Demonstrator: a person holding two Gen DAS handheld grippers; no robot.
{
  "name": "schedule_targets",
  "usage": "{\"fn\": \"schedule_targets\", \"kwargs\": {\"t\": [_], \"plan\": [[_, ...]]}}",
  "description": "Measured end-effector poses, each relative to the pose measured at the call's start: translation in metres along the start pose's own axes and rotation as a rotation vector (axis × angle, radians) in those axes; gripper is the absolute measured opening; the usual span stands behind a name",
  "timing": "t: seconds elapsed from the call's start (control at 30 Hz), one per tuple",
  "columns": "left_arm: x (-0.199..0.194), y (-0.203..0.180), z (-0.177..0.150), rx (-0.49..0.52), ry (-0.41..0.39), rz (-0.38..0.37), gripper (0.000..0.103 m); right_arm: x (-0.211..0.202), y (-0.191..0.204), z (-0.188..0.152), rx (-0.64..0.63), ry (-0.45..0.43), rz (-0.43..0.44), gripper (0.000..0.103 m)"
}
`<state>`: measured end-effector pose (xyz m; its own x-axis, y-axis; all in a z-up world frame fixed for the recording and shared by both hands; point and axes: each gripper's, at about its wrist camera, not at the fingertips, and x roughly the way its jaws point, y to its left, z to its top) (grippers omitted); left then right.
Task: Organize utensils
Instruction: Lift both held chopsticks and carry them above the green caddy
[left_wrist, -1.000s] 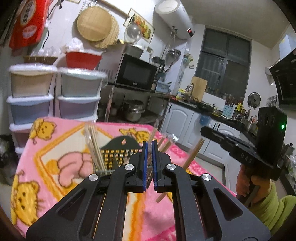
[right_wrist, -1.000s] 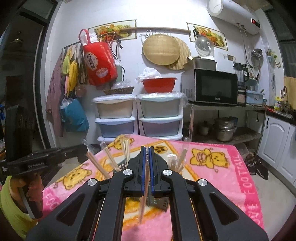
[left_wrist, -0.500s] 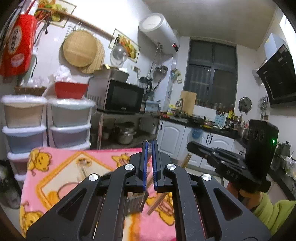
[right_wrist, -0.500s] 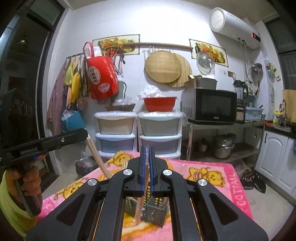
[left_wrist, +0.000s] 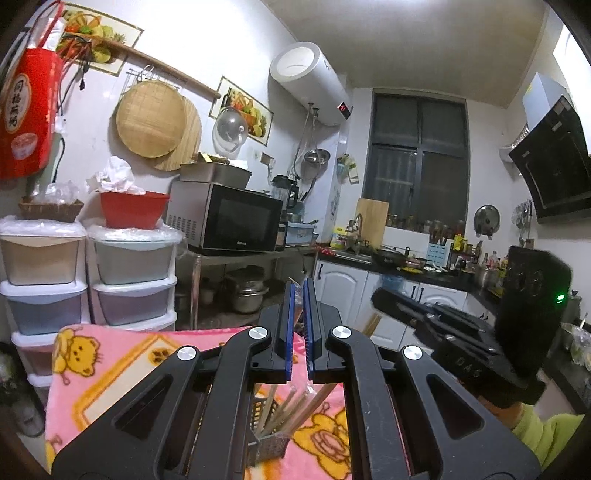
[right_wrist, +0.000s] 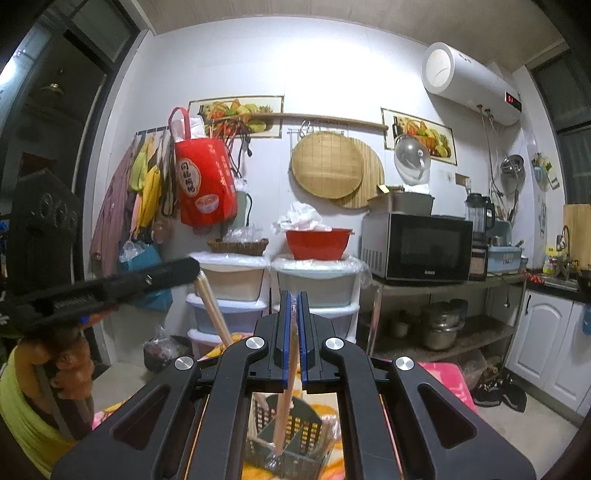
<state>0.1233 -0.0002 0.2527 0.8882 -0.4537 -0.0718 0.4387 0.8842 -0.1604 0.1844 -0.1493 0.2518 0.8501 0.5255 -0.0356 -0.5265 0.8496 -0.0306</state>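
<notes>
A dark perforated utensil holder (right_wrist: 291, 439) stands on a pink cartoon blanket (left_wrist: 110, 373) and holds several wooden chopsticks. It also shows in the left wrist view (left_wrist: 267, 439). My right gripper (right_wrist: 294, 332) is shut on a plastic-wrapped chopstick pair (right_wrist: 286, 398) whose lower end is down inside the holder. My left gripper (left_wrist: 299, 328) is shut on a wrapped chopstick pair (left_wrist: 306, 402) that slants down toward the holder; in the right wrist view (right_wrist: 210, 306) that pair hangs from the left gripper's tip. Both grippers are raised above the holder.
Stacked plastic drawers (left_wrist: 129, 273) with a red bowl (left_wrist: 133, 208) stand behind the table. A microwave (left_wrist: 225, 221) sits on a metal rack with pots. White cabinets (left_wrist: 347, 291) and a cluttered counter are at the right. Shoes (right_wrist: 498, 391) lie on the floor.
Both grippers have risen and tilted up, so the table and holder have dropped low in both views. Each still grips its chopsticks.
</notes>
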Motion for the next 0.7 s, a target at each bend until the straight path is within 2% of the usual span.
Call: {"fn": "schedule_targets", "kwargs": {"t": [0.33, 0.7], "plan": [[0.031, 0.023, -0.005, -0.047, 0.038, 0.021, 0.002, 0.019, -0.004, 0.013, -0.014, -0.02, -0.008, 0.004], [0.055, 0.039, -0.025, -0.088, 0.103, 0.023, 0.002, 0.053, -0.018, -0.003, 0.01, 0.039, -0.034, 0.004]]}}
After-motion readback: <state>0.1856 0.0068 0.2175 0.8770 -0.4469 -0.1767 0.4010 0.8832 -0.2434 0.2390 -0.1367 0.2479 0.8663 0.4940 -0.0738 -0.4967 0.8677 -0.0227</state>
